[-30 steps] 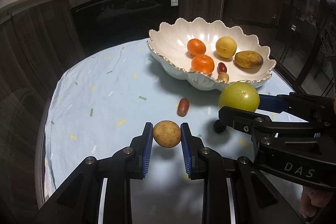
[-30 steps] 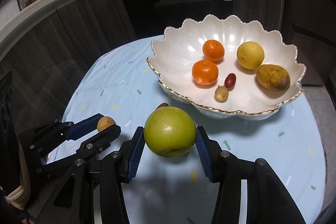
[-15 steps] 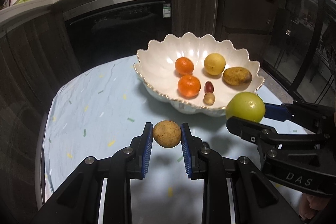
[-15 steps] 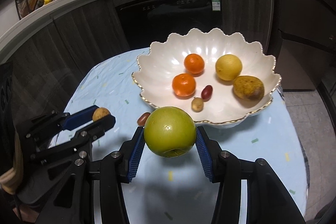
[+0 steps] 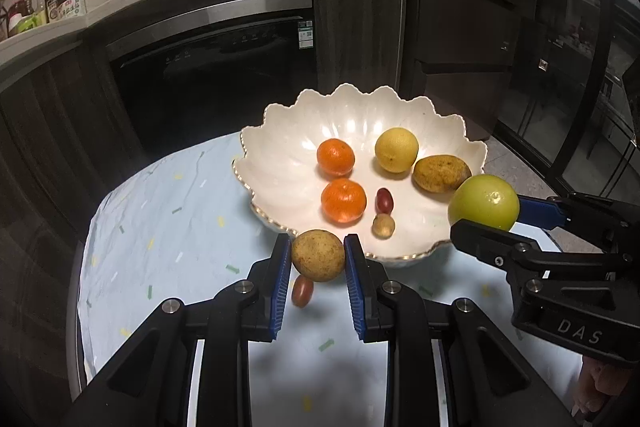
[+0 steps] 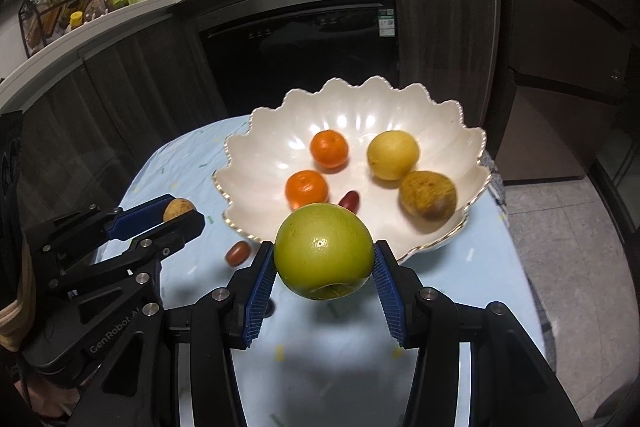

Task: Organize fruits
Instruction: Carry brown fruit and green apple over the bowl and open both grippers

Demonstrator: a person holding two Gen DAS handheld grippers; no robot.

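Task well along, by look of it: six fruits already in scalloped white bowl (image 5: 280, 163) — two oranges, yellow one, brown one, two small ones.

Left gripper (image 5: 318, 259) clamps round brown speckled fruit (image 5: 318, 255) in air at bowl's near rim.

Right gripper (image 6: 323, 267) grips big green apple (image 6: 324, 251), smooth, glossy, also near rim.

Small red fruit (image 5: 302, 291) on tablecloth (image 5: 160, 239), yet to collect.

Black angular left gripper (image 5: 318, 281), right gripper (image 6: 323, 289): blue ribbed pads, silver screws, "DAS"/"GenRobot" lettering.
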